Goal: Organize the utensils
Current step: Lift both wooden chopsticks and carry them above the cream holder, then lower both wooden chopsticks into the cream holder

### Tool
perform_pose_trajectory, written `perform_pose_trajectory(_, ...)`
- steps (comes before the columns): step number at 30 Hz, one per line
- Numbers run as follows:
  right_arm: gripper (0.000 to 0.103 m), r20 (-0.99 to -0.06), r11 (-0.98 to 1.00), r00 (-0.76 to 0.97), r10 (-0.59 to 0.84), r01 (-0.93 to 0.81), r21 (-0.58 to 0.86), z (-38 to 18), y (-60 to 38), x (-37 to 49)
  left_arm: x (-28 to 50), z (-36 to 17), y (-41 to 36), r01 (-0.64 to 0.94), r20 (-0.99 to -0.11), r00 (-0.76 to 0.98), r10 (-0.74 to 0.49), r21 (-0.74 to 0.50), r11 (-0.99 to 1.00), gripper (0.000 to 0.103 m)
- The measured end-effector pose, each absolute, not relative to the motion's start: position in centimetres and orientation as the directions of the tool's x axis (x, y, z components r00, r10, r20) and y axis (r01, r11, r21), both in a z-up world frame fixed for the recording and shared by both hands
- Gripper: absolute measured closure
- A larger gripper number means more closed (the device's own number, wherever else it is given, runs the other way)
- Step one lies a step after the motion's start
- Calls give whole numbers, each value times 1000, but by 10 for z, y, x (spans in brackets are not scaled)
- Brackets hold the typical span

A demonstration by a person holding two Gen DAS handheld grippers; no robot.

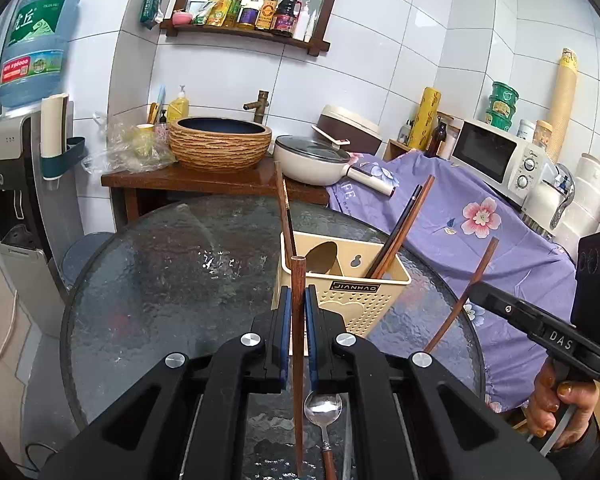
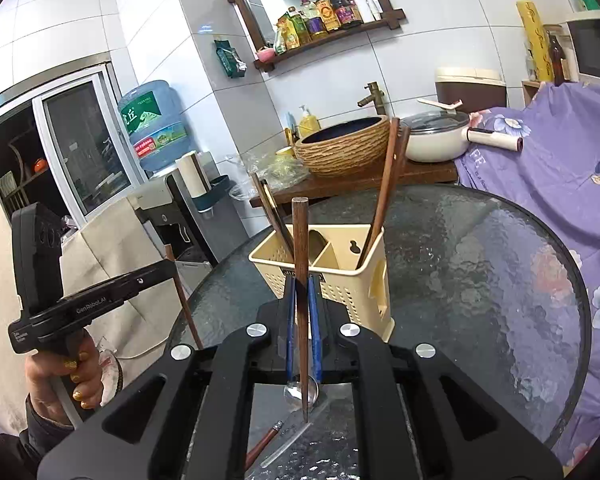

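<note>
In the left wrist view, low in the centre of the frame, the left gripper (image 1: 299, 308) has its blue-padded fingers (image 1: 286, 312) drawn in tight on a dark wooden chopstick (image 1: 298, 360), which stands upright between them, its blunt top above the tips and its thin end running down to the bottom edge; in the right wrist view the right gripper (image 2: 301, 304) is likewise clamped on a second wooden chopstick (image 2: 300, 280), held upright in the middle of the frame with its point just above the glass; under the left fingers, at bottom centre, a metal spoon (image 1: 323, 404) with a reddish handle lies on the round glass table (image 1: 160, 272), and the same spoon (image 2: 312, 394) shows beneath the right fingers; just beyond both grippers, centre frame, stands the cream utensil holder (image 1: 352, 296), divided into compartments, one holding a wooden spoon (image 1: 321, 258) and a lone chopstick, another holding several leaning chopsticks (image 1: 400, 232); at the right edge of the left view the right gripper's black body appears with its chopstick slanting across the table rim; farther back, upper centre, sit a woven basin (image 1: 220, 144) and a lidded white pan (image 1: 312, 158); to the right a floral purple cloth (image 1: 480, 232) drapes a counter.
</note>
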State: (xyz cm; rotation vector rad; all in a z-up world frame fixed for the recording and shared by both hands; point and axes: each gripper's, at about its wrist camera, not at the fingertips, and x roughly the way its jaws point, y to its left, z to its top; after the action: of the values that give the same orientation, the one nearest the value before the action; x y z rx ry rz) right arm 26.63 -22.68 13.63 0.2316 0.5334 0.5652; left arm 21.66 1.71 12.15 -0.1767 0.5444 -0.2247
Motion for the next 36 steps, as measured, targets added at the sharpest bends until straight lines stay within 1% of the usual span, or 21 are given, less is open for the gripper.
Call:
perform_pose_trajectory(14,96,-390,805,705,593,-498,323,169,-221,265,210,157,6,212,-446,854,-268,-173,962,96)
perform_pose_trajectory(20,96,-375,809,717,588,-510,292,196,-218,271,207,188,-2,251,-407,867,-288,-141,958,97)
perform_pose_trajectory(25,96,-345,816,740,578,-513,266,229,-214,278,211,229,-8,271,-355,886,-298,-125,954,97)
perform_pose_trajectory(32,96,-286,847,798,531,-487,213,277,-208,294,233,283,-16,222,-272,932,-241,-100,970,97)
perform_pose_trajectory(36,96,-264,868,829,494,-452,204,289,-206,308,250,292,-21,193,-259,942,-211,-92,977,97)
